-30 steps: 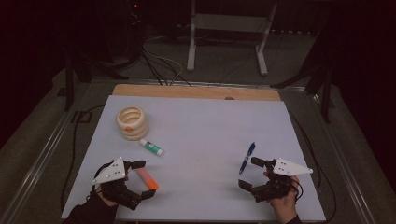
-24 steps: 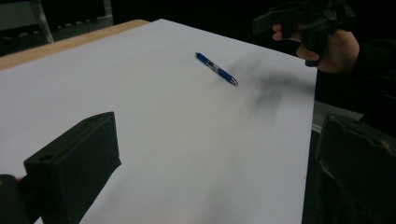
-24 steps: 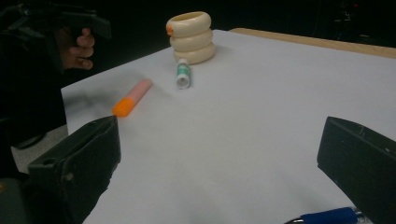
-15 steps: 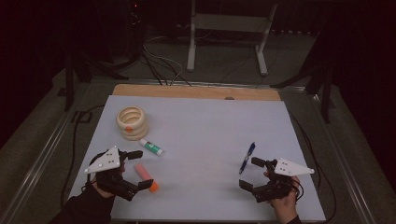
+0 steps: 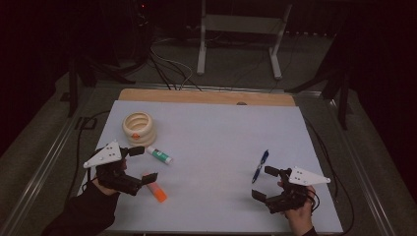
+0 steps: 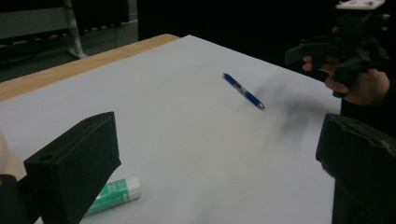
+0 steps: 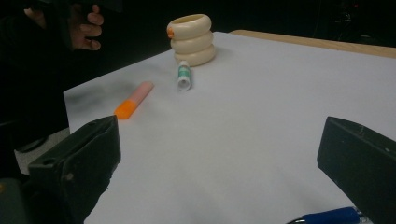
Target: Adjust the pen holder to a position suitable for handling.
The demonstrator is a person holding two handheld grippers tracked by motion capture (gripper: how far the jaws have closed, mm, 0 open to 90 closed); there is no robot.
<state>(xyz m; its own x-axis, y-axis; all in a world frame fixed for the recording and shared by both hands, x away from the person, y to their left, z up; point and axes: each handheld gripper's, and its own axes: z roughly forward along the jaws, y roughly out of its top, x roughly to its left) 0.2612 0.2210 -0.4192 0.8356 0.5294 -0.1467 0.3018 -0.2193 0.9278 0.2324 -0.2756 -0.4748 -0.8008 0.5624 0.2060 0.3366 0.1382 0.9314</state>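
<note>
My left gripper (image 5: 143,163) hovers open at the front left of the white sheet (image 5: 216,132), with nothing between its jaws. An orange highlighter (image 5: 156,191) lies free just right of its near jaw. A green and white glue stick (image 5: 160,155) lies beyond its far jaw, also seen low in the left gripper view as the glue stick (image 6: 114,193). At the front right, my right gripper (image 5: 263,183) stands open and empty. A blue pen (image 5: 260,165) lies just beyond it, the pen (image 7: 329,217) showing beside its right jaw.
A stack of cream rings (image 5: 138,127) stands at the back left, behind the glue stick. A wooden strip (image 5: 206,96) borders the sheet's far edge. Cables and a metal stand (image 5: 236,44) lie on the dark floor beyond.
My left gripper has drawn back to the left and risen off the orange highlighter, which now lies uncovered on the sheet. The right gripper has stayed put.
</note>
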